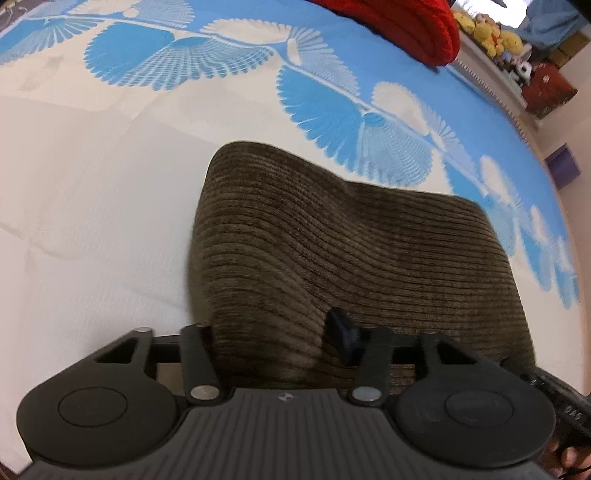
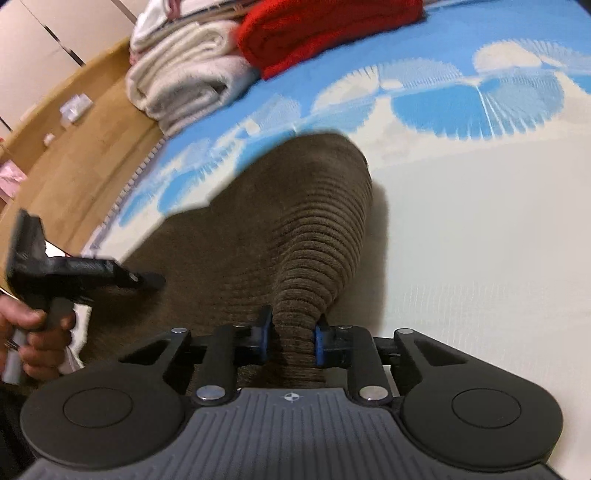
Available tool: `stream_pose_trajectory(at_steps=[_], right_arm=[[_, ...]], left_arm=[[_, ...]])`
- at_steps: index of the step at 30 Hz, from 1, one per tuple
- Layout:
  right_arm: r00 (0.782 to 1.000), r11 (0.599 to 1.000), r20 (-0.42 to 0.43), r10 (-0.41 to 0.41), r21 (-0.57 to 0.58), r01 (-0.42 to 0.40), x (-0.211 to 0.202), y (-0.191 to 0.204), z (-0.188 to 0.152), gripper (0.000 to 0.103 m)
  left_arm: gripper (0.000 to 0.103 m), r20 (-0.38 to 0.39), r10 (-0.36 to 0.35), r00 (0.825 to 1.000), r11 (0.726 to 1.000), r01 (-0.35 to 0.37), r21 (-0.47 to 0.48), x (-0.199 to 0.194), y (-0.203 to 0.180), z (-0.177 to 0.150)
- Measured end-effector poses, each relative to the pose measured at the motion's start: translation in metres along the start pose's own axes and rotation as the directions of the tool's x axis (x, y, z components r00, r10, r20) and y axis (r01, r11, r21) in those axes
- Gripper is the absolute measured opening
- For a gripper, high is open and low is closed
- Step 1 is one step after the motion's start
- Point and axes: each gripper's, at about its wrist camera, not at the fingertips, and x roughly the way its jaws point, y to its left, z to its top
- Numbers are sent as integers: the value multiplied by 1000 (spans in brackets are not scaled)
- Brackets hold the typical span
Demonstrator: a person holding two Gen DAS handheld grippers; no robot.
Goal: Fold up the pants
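The pants (image 1: 332, 251) are brown ribbed corduroy, lifted over a bed with a blue and white leaf-print cover (image 1: 184, 55). In the left wrist view my left gripper (image 1: 295, 339) is shut on their near edge; one dark fingertip (image 1: 341, 325) shows and the cloth hides the other. In the right wrist view my right gripper (image 2: 291, 338) is shut on a bunched fold of the pants (image 2: 317, 236), with blue pads (image 2: 320, 341) on either side. The left gripper (image 2: 147, 280) shows at the left of this view, held by a hand.
A red folded cloth (image 1: 406, 26) lies at the far side of the bed, also in the right wrist view (image 2: 317, 26). Folded white towels (image 2: 184, 81) lie beside it at the bed edge. Wooden floor (image 2: 74, 147) and yellow plush toys (image 1: 487, 29) lie beyond.
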Motion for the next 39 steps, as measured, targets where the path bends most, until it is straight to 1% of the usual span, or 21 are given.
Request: stream_pose_trajectory(at_steps=[2, 6, 10, 13, 15, 17, 18, 19, 20, 21, 23, 25, 27, 29, 30, 31, 32, 34, 35, 38, 39], right_arm=[[1000, 1000, 27, 13, -25, -12, -14, 0, 21, 20], [998, 997, 53, -28, -75, 31, -42, -14, 57, 20], [991, 988, 80, -107, -107, 115, -81, -53, 81, 20], [975, 981, 129, -182, -48, 190, -116, -97, 85, 20], [954, 968, 166, -248, 6, 251, -138, -126, 80, 20], [909, 920, 140, -393, 61, 388, -144, -151, 71, 24], [881, 887, 106, -461, 89, 453, -143, -160, 68, 29], [853, 856, 87, -515, 110, 506, -144, -168, 65, 31], [844, 848, 96, -527, 121, 516, -149, -174, 62, 31], [849, 855, 113, -516, 133, 501, -154, -176, 62, 31], [867, 881, 164, -470, 138, 452, -163, -176, 58, 31], [889, 904, 163, -428, 82, 420, -161, -172, 51, 31], [907, 914, 123, -402, -6, 406, -151, -166, 45, 31], [929, 927, 43, -368, -64, 371, -138, -166, 39, 32], [929, 927, -22, -370, -78, 367, -132, -171, 36, 34], [916, 918, -79, -392, -99, 385, -122, -174, 29, 35], [908, 909, -90, -409, -134, 396, -115, -174, 24, 35], [909, 904, -61, -412, -157, 399, -115, -169, 24, 36], [912, 907, -50, -408, -141, 398, -116, -170, 26, 36], [904, 899, 38, -426, -97, 428, -128, -173, 28, 40], [892, 890, 74, -445, -72, 450, -132, -177, 32, 49]], left_arm=[[43, 4, -44, 999, 999, 44, -22, 4, -13, 7], [42, 8, -96, 995, 995, 96, 17, 22, -65, 18], [39, 7, -181, 984, 981, 179, 79, 46, -137, 21], [37, 12, -246, 969, 956, 240, 168, 56, -188, 15], [41, 24, -214, 976, 951, 203, 234, 60, -210, 11], [51, 80, -95, 992, 962, 71, 263, 60, -217, 9], [50, 109, -51, 993, 972, 24, 233, 58, -213, 12], [47, 120, -44, 992, 980, 20, 196, 55, -208, 15], [39, 129, -72, 989, 986, 52, 156, 50, -201, 20], [37, 136, -109, 985, 985, 88, 150, 45, -199, 22], [36, 121, -184, 975, 959, 151, 240, 38, -208, 16], [36, 45, -232, 972, 908, 199, 369, 40, -225, 2], [35, -10, -193, 981, 856, 174, 486, 49, -237, -16], [35, -51, -85, 995, 817, 99, 568, 67, -243, -33], [35, -80, -26, 996, 811, 68, 582, 79, -243, -41], [35, -128, 29, 991, 810, 52, 584, 91, -241, -48], [35, -146, 60, 988, 805, 38, 593, 97, -240, -54], [35, -119, 75, 990, 780, 16, 625, 96, -242, -58], [35, -112, 72, 991, 783, 14, 622, 93, -243, -57], [37, -100, 43, 994, 818, 22, 575, 81, -238, -53], [37, -88, 38, 995, 823, 19, 568, 78, -237, -49]])
